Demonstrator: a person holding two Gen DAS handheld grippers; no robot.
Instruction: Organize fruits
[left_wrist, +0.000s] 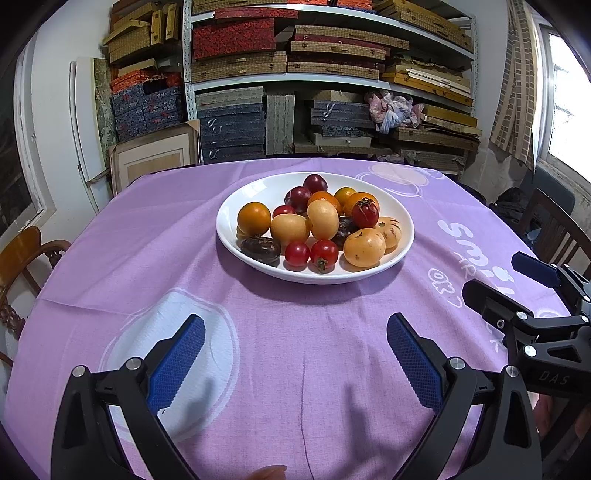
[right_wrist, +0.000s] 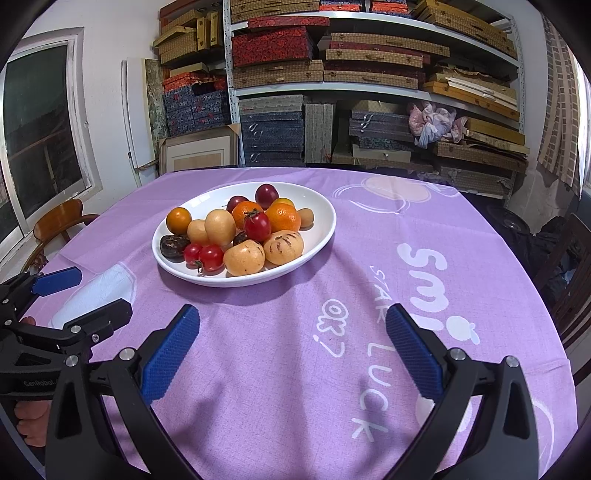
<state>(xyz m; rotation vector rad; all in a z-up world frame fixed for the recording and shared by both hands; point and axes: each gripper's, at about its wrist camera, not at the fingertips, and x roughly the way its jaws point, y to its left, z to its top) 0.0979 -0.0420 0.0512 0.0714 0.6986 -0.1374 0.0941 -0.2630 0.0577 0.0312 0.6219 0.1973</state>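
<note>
A white oval plate (left_wrist: 258, 190) (right_wrist: 317, 210) stands on the purple tablecloth (left_wrist: 295, 369) a little beyond the table's middle. It is heaped with mixed fruit: red cherry tomatoes (left_wrist: 324, 252) (right_wrist: 211, 257), oranges (left_wrist: 253, 218) (right_wrist: 283, 217), pale yellow fruits (left_wrist: 364, 246) (right_wrist: 244, 257), dark red plums (left_wrist: 315, 182) (right_wrist: 266, 195) and dark brown pieces (left_wrist: 261, 248) (right_wrist: 171, 246). My left gripper (left_wrist: 295, 326) (right_wrist: 104, 291) hovers open over the cloth in front of the plate, holding nothing. My right gripper (right_wrist: 291, 315) (left_wrist: 495, 275) is open and empty too, to the plate's near right.
Metal shelves (left_wrist: 332, 77) stacked with flat boxes fill the wall behind the table. A wooden chair (left_wrist: 22, 254) stands at the left edge and a dark chair (right_wrist: 569, 266) at the right. A window (right_wrist: 37, 136) is on the left wall. A hand (right_wrist: 33, 417) holds the left gripper.
</note>
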